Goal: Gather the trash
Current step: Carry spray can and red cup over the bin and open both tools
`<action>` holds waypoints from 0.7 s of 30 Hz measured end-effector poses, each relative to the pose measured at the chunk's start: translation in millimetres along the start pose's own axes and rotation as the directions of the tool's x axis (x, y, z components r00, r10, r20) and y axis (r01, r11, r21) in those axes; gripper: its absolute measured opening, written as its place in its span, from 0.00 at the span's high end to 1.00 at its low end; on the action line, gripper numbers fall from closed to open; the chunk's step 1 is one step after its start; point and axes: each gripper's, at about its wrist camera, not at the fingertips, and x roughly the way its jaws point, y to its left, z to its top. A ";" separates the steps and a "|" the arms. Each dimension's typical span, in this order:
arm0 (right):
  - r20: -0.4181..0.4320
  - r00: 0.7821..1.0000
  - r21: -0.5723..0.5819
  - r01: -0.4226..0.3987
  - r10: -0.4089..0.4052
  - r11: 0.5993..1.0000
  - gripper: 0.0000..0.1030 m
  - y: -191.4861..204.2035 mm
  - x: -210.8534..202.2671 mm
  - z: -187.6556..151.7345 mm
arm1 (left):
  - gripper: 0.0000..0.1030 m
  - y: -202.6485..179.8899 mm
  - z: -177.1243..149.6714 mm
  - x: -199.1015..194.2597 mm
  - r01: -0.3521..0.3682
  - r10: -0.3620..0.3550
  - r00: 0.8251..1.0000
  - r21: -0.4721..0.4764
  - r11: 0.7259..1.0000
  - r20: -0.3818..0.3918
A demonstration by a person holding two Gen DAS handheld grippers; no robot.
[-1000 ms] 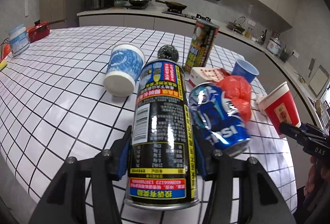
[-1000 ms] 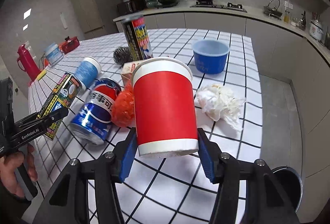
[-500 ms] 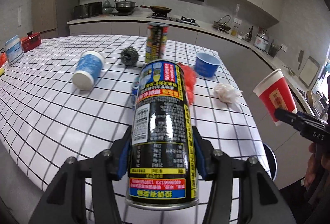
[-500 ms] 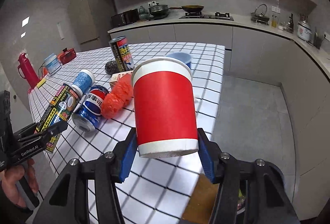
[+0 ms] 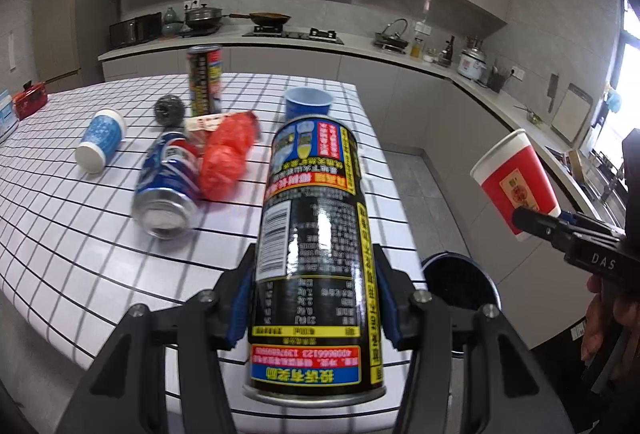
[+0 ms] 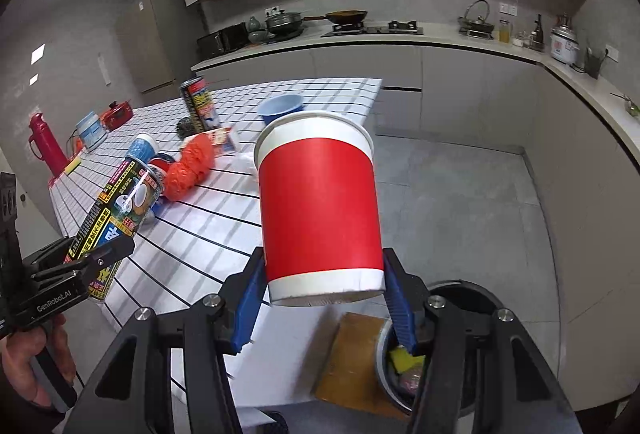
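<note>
Kitchen: cup (image 6: pixel 318 210) (gripped) above bin (image 6: pixel 472 292)

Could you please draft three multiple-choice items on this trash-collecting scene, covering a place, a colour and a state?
1. Where is the trash bin?
A. On the tiled table
B. On the floor off the table's end
C. On the kitchen counter

2. What colour band does the paper cup in the right gripper have?
A. Red
B. Green
C. Yellow

3. How is the black spray can held?
A. Lying loose on the table
B. Standing by the stove
C. Clamped in the left gripper

Answers: 1 B, the bin sits on grey floor below the grippers; 2 A, red between white edges; 3 C, both pads press its sides.
</note>
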 end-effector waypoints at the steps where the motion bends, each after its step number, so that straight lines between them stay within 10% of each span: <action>1: 0.001 1.000 0.007 0.007 -0.007 1.000 0.44 -8.0 -4.8 -2.6 | 0.48 -8.6 -0.8 1.5 0.010 -0.010 1.000 0.006 1.000 -0.002; 21: -0.075 0.992 0.086 0.106 -0.100 0.991 0.44 -166.4 -43.5 -83.3 | 0.48 -173.9 -33.7 54.6 0.174 -0.164 0.982 0.106 0.979 -0.097</action>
